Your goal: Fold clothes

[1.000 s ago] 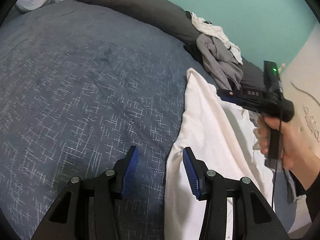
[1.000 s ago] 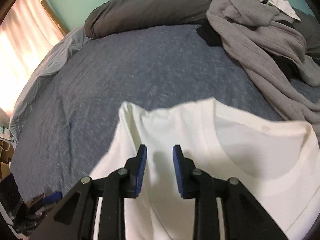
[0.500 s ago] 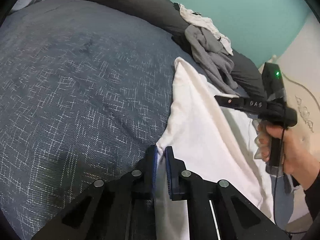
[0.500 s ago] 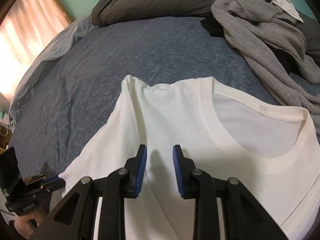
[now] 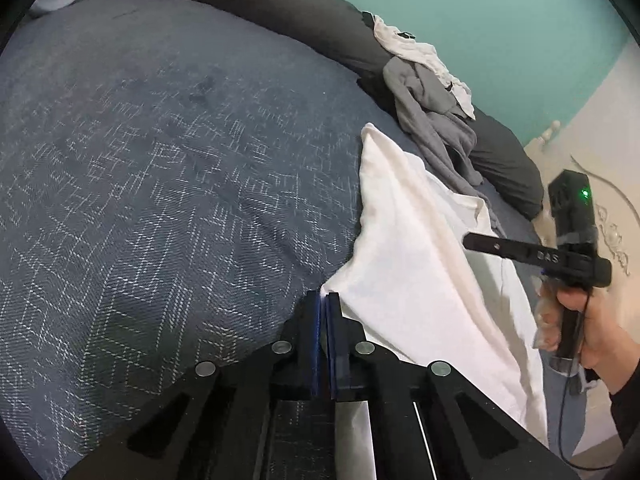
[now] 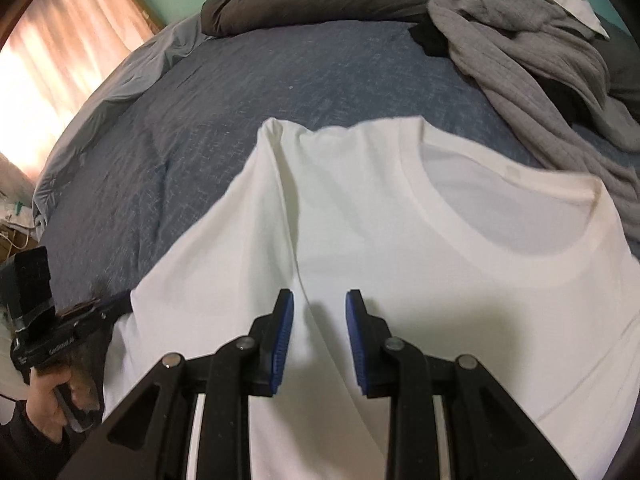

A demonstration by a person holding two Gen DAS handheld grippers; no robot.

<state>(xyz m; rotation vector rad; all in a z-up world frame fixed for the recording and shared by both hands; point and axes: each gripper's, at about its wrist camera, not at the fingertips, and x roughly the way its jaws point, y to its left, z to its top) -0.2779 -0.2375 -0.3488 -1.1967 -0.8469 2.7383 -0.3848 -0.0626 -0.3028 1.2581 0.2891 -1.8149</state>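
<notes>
The white T-shirt's (image 5: 404, 240) left edge was pinched by the left gripper (image 5: 323, 300), while the right gripper (image 6: 319, 308) was held spread above it.

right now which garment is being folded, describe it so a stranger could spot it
On the blue bedspread, near its front edge, lies a white t-shirt spread flat with its round neckline showing. Unlike the crumpled grey garment piled by the dark pillows, it is smooth and plain white.

T-shirt (image 6: 400, 240) flat on bed (image 6: 260, 100); clothes pile (image 6: 520, 40) behind, right.
</notes>
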